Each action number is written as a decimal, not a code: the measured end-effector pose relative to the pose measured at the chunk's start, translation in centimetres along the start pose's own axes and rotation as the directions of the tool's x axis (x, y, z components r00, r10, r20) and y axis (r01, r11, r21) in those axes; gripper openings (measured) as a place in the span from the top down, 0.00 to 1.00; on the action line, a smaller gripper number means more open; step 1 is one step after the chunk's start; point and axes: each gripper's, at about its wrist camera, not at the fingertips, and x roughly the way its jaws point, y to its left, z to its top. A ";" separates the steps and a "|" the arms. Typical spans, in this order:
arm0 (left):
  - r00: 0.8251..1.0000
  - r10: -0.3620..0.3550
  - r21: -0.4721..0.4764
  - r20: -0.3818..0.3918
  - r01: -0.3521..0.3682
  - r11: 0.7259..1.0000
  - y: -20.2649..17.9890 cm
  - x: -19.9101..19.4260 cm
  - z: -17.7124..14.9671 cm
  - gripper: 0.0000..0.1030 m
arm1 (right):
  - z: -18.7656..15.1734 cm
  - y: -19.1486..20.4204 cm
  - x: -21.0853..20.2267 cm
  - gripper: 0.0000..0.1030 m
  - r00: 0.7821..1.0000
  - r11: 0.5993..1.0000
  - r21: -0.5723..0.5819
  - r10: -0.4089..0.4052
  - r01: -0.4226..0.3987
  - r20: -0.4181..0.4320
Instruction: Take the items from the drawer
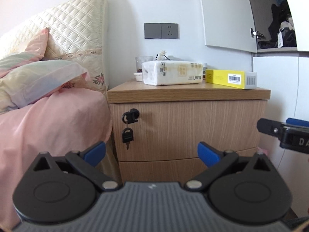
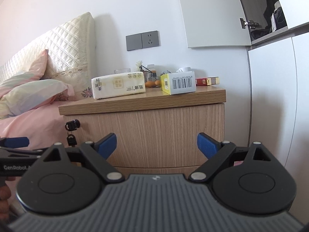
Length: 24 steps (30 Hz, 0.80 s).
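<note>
Wood-grain nightstand point(image 1: 189, 129), light laminate with a slightly bowed front; top drawer point(image 2: 152, 135) shut, flat face, no handle visible. Black lock with a key point(image 1: 127, 134) dangling at the drawer's upper left corner. Second drawer front point(image 1: 162, 168) below it, also shut.

On top: soft plastic-wrapped tissue pack point(image 1: 172, 72), rectangular yellow cardboard box point(image 1: 230, 78) with barcode, ribbed clear glass point(image 1: 143, 62) behind, small red-gold carton point(image 2: 207, 81) at the far right. Contents of the drawer not visible.

Quilted cream headboard cushion point(image 1: 73, 31) and pink bedsheet point(image 1: 54, 123) to the left.

Left gripper point(image 1: 151, 152): black frame, blue pads, jaws spread wide, holding nothing, touching nothing, hovering in front of the drawer face. Right gripper point(image 2: 156, 145): same build, jaws equally wide apart, empty, short of the drawer front.
</note>
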 end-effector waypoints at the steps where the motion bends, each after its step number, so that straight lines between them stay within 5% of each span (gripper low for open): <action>1: 1.000 0.001 0.001 0.000 -0.001 1.000 0.1 -0.3 0.1 0.00 | 0.2 0.0 -0.3 0.10 1.000 1.000 -0.002 -0.001 0.001 -0.003; 7: 0.999 -0.029 -0.033 -0.030 0.028 0.999 0.7 -1.8 0.5 0.00 | 1.3 0.3 -2.1 0.10 1.000 0.999 -0.035 -0.017 0.017 -0.001; 24: 0.996 -0.063 -0.073 0.068 0.068 0.995 0.9 -8.1 2.7 0.00 | 3.8 2.3 -7.8 0.10 0.999 0.999 -0.022 0.036 -0.035 0.009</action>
